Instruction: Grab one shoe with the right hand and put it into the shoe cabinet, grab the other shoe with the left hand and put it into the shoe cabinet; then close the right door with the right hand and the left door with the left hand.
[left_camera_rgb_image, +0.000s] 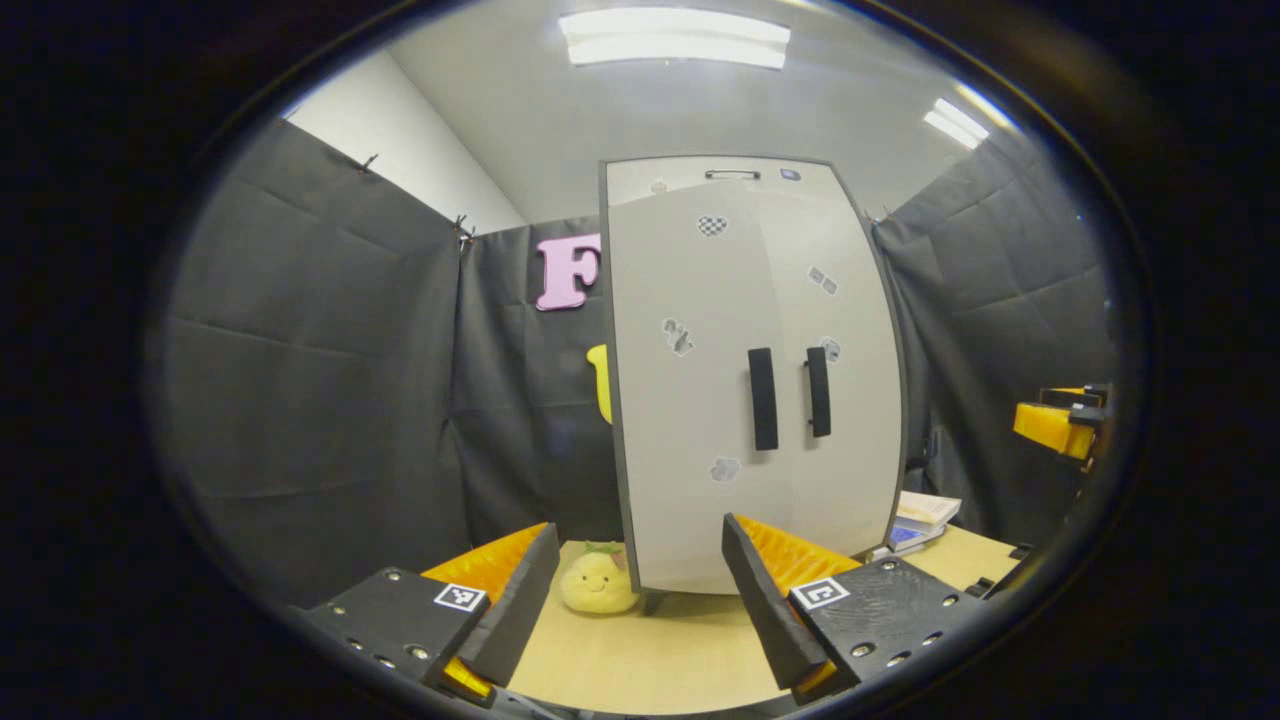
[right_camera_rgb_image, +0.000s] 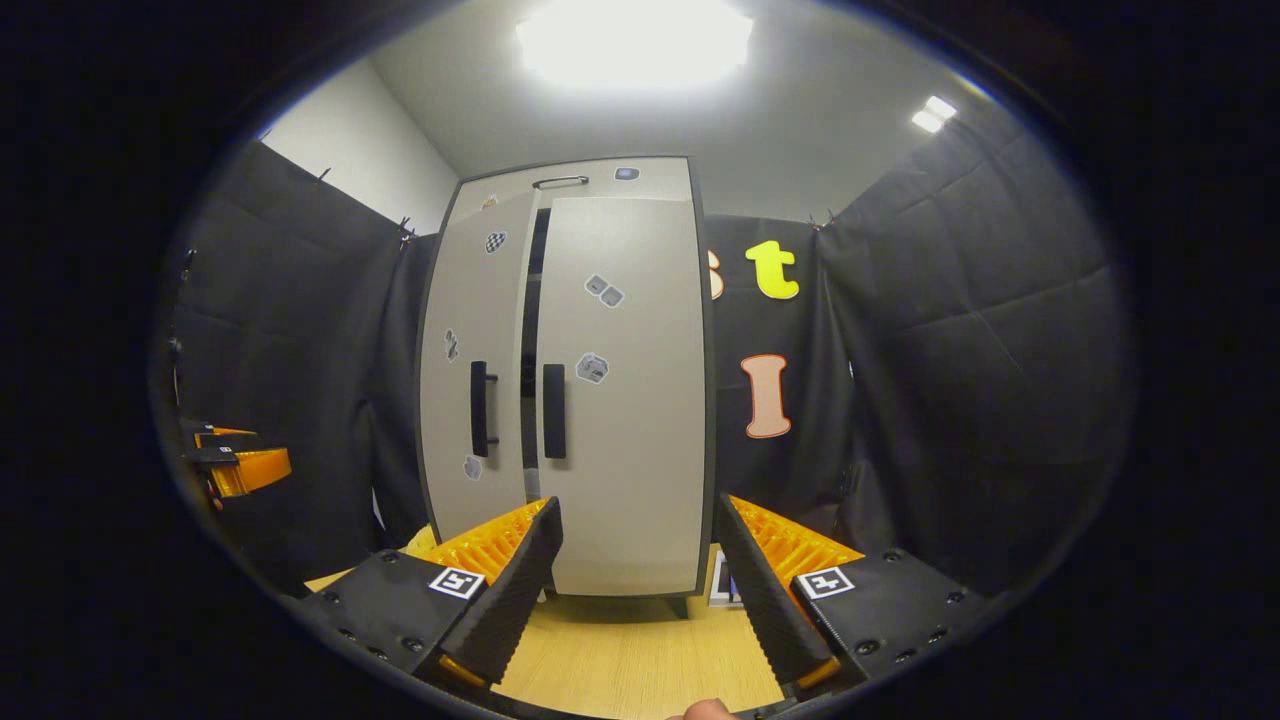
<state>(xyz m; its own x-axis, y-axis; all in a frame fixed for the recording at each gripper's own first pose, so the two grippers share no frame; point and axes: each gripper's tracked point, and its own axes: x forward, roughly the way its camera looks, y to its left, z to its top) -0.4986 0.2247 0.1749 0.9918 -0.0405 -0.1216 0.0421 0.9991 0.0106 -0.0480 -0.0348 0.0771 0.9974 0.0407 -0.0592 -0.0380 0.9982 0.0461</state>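
Two cabinet doors (left_camera_rgb_image: 755, 380) look flush, right gripper view reveals gap (right_camera_rgb_image: 530, 350)

A yellow plush toy (left_camera_rgb_image: 598, 583) and stacked books (left_camera_rgb_image: 922, 518) lie on the wooden table (left_camera_rgb_image: 660, 660).

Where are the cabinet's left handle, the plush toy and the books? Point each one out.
Left handle (left_camera_rgb_image: 763, 398), left gripper view, middle of the bar.
Plush toy (left_camera_rgb_image: 597, 583), left gripper view, on its face.
Books (left_camera_rgb_image: 925, 513), left gripper view, top book's cover.
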